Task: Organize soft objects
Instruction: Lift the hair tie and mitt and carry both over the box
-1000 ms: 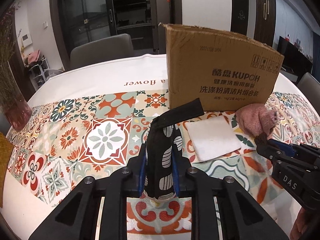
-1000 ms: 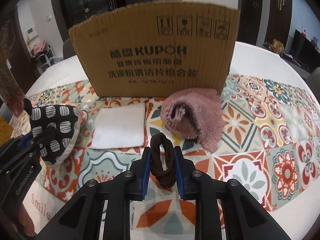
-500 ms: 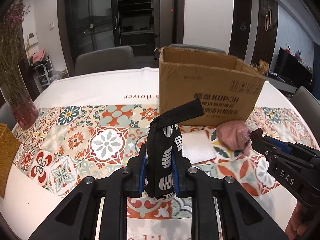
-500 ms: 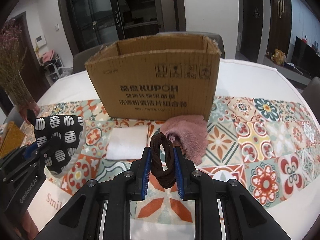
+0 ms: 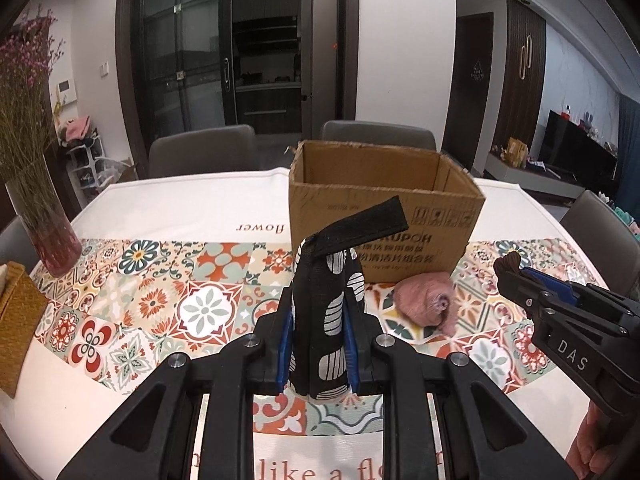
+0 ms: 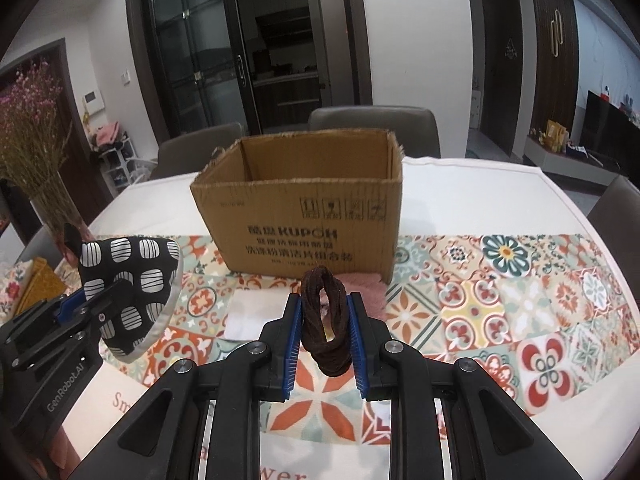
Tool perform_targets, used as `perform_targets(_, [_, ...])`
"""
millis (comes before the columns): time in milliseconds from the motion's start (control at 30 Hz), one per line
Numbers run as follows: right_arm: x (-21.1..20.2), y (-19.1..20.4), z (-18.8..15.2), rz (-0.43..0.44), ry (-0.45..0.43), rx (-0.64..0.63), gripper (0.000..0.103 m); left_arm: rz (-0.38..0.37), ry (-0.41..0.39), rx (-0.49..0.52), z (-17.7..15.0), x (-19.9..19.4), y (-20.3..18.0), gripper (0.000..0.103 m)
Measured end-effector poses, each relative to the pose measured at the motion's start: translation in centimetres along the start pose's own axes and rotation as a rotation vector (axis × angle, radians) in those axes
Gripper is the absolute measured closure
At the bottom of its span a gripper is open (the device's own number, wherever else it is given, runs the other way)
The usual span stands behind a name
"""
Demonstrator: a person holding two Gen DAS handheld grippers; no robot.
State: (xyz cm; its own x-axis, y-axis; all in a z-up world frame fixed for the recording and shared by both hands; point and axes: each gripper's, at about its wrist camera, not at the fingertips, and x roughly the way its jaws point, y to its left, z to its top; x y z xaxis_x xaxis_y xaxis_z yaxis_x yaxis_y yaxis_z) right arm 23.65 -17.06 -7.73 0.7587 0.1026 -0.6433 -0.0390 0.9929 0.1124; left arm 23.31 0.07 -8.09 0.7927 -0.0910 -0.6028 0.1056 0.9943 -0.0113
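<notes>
My left gripper (image 5: pixel 320 344) is shut on a black oven mitt with white patches (image 5: pixel 326 312), held up above the table; the mitt (image 6: pixel 128 284) and left gripper (image 6: pixel 92 308) also show at the left of the right wrist view. My right gripper (image 6: pixel 324 336) is shut on a brown twisted hair tie (image 6: pixel 324 320); it appears at the right edge (image 5: pixel 516 276) of the left wrist view. An open cardboard box (image 6: pixel 304 208) (image 5: pixel 384 208) stands ahead, its inside seen from above. A pink fuzzy cloth (image 5: pixel 428 300) and a white folded cloth (image 6: pixel 248 312) lie in front of it.
The table carries a patterned tile runner (image 6: pixel 500 300) over a white cloth. A glass vase of dried pink flowers (image 5: pixel 44 216) stands at the left, a mustard-yellow cloth (image 5: pixel 16 320) near it. Grey chairs (image 6: pixel 372 128) sit behind the table.
Both grippers have risen with their loads and drawn back from the box, so the box's open top now shows. The mitt and hair tie stay clamped.
</notes>
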Motion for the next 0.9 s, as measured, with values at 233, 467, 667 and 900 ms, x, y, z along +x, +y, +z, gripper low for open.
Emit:
perform_targets(233, [-2.0, -0.6, 1.3, 0.002, -0.053, 0.000, 0.079, 0.001, -0.047, 0.007, 1.5, -1.8, -1.2, 0.081])
perform_targets(467, [-3.6, -1.1, 2.8, 0.016, -0.106, 0.001, 0.079, 0.001, -0.087, 0.011, 3.1, -3.2, -2.0, 0.081])
perform_targets(667, [-4.4, -1.5, 4.3, 0.022, -0.151, -0.002, 0.079, -0.003, -0.123, 0.019, 4.7, -3.9, -2.6, 0.081])
perform_targets(900, [-4.6, -1.6, 6.0, 0.018, -0.200, -0.006, 0.079, -0.007, -0.173, 0.038, 6.6, -3.9, -2.9, 0.081])
